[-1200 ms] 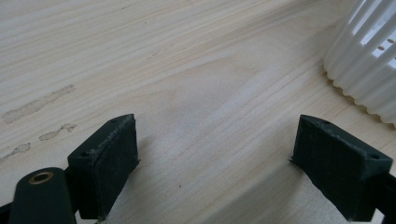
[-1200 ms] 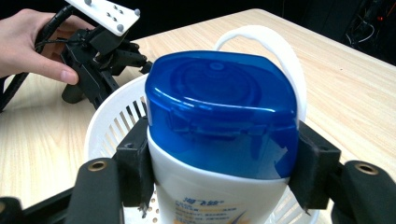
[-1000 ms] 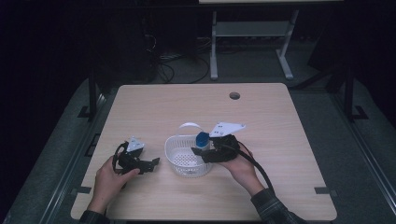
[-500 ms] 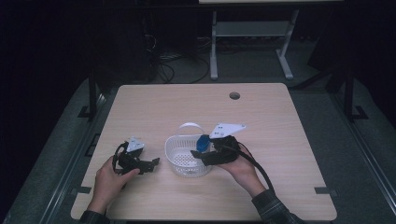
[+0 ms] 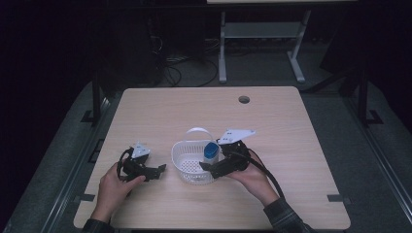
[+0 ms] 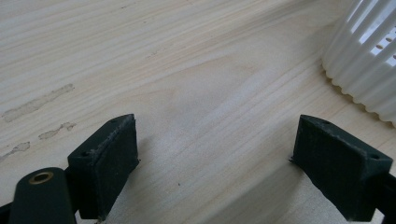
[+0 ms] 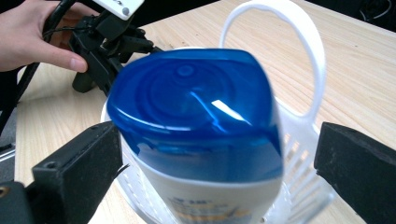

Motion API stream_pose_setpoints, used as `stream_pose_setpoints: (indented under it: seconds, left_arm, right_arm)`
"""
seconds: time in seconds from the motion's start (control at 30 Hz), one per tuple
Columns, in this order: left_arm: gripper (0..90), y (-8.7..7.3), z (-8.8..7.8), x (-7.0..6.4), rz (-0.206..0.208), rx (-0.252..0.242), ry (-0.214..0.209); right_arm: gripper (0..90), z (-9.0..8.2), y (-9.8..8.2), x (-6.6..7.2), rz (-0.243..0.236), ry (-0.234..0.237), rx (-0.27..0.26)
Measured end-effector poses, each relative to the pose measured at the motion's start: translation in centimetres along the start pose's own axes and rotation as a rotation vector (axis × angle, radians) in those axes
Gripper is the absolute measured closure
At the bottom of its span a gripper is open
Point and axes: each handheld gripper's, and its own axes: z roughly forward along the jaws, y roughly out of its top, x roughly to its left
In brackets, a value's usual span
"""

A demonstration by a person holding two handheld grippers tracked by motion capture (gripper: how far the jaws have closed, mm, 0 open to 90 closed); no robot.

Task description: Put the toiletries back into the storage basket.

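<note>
One blue-capped bottle (image 7: 196,135) in white basket (image 5: 187,167), base hidden, right hand-held gripper (image 7: 219,172) just opened around it, left hand-held gripper (image 6: 224,172) open.

Black hand-held gripper (image 5: 208,166) bodies, grey triangular top plates (trailing black cables), dark sleeve (image 5: 286,219) cuffs.

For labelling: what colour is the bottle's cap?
Blue cap, clearest in the right gripper view.

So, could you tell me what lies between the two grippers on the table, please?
The white basket stands between the left gripper and the right gripper, as the high view shows.
</note>
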Motion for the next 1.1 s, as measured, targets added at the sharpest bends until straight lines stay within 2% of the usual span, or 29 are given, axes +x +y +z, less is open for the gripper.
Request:
stream_pose_setpoints:
  seconds: [0.43,0.8,1.1]
  left_arm:
    - [13.1,-0.1,0.0,0.0,0.000,-0.003,-0.001]
    - [13.1,-0.1,-0.1,-0.1,0.001,-0.002,-0.003]
    - [13.1,-0.2,-0.2,-0.1,0.002,-0.002,-0.003]
  right_arm:
    - [0.8,-2.4,-1.1,-1.1,0.009,-0.008,-0.003]
    - [0.8,-4.5,-2.2,-2.2,0.049,-0.053,-0.017]
    - [0.8,-6.4,-4.2,-3.1,0.092,-0.091,-0.008]
